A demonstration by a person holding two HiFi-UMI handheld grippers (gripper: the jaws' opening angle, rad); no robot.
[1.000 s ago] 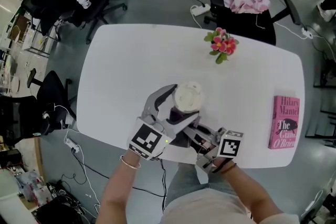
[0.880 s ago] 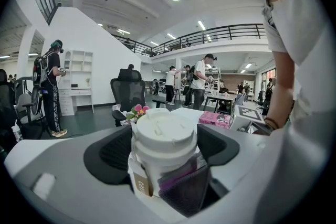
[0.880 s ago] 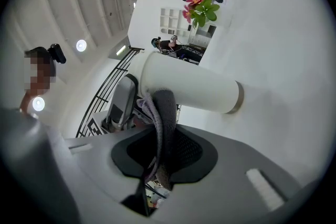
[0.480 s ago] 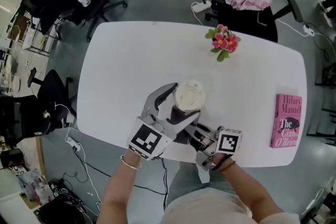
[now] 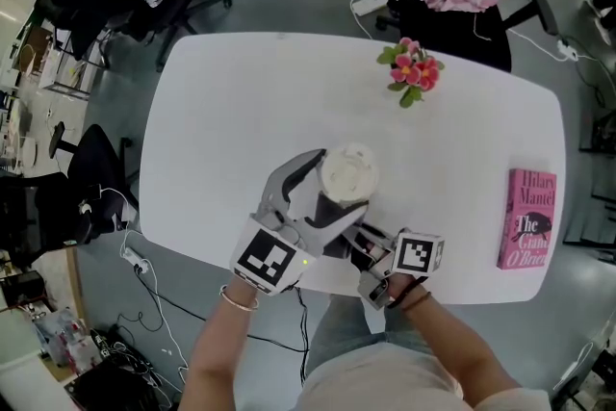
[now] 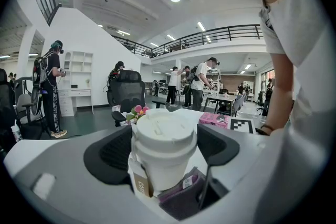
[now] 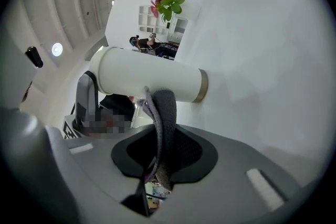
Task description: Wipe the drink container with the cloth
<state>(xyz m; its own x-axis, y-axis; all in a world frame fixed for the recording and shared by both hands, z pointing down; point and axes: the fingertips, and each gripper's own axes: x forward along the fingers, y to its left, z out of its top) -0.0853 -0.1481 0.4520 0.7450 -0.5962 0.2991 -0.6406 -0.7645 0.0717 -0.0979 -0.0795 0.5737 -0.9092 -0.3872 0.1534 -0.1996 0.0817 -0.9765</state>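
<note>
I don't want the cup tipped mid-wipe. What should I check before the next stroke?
1. Is the left gripper closed on the cup: ok, a pad stands on each side of it.
2. Is the cup upright with its lid on: ok.
3. Is the right gripper pinching the cloth: ok.
4. Is the cloth against the cup's side: ok.
5. Are the flowers and book clear of both grippers: ok.
6. Is the cup's side clean: cannot tell.
</note>
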